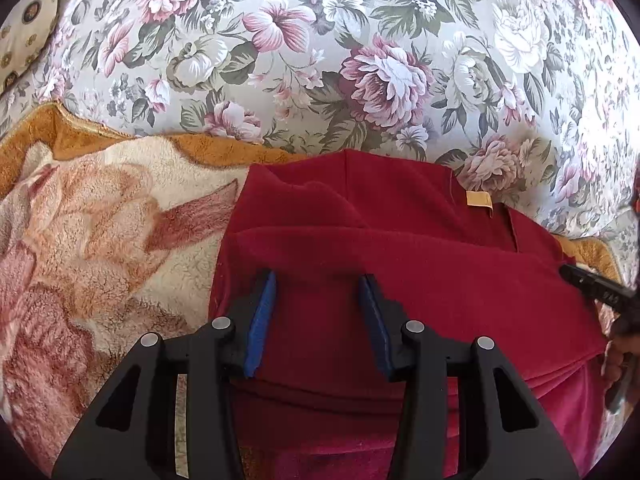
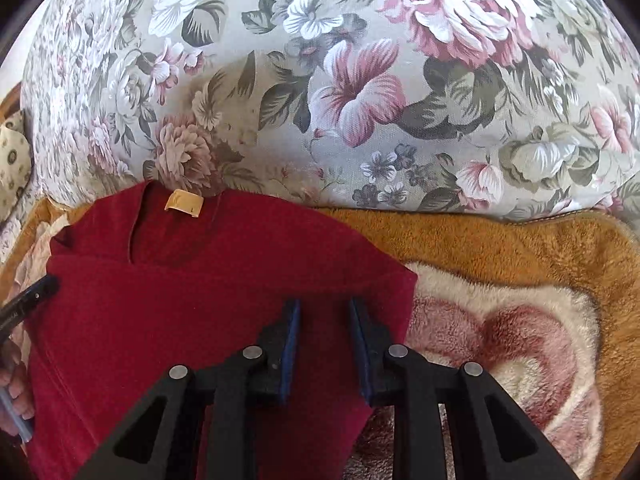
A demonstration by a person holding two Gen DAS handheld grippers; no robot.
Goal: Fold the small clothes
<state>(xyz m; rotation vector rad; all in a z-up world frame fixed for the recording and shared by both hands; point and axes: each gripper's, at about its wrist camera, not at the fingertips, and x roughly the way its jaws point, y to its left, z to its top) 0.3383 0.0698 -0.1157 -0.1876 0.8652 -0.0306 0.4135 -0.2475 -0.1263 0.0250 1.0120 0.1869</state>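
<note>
A dark red garment (image 1: pixel 400 248) lies folded over on a fleece blanket, its tan neck label (image 1: pixel 479 200) facing up at the far edge. My left gripper (image 1: pixel 319 280) hovers over the garment's left part, open, with only flat cloth showing between its blue pads. In the right wrist view the same garment (image 2: pixel 180 300) and label (image 2: pixel 184 202) fill the left half. My right gripper (image 2: pixel 324 303) stands over the garment's right edge with a narrow gap between its pads, gripping nothing that I can see. Each gripper's black fingertip shows at the edge of the other's view.
The fleece blanket (image 1: pixel 100 240), cream and pink with an orange border (image 2: pixel 500 248), covers the near surface. Behind it rises a floral sheet (image 1: pixel 360 60). A patterned pillow (image 1: pixel 24 32) sits at the far left. A hand (image 2: pixel 14 396) holds the left gripper's handle.
</note>
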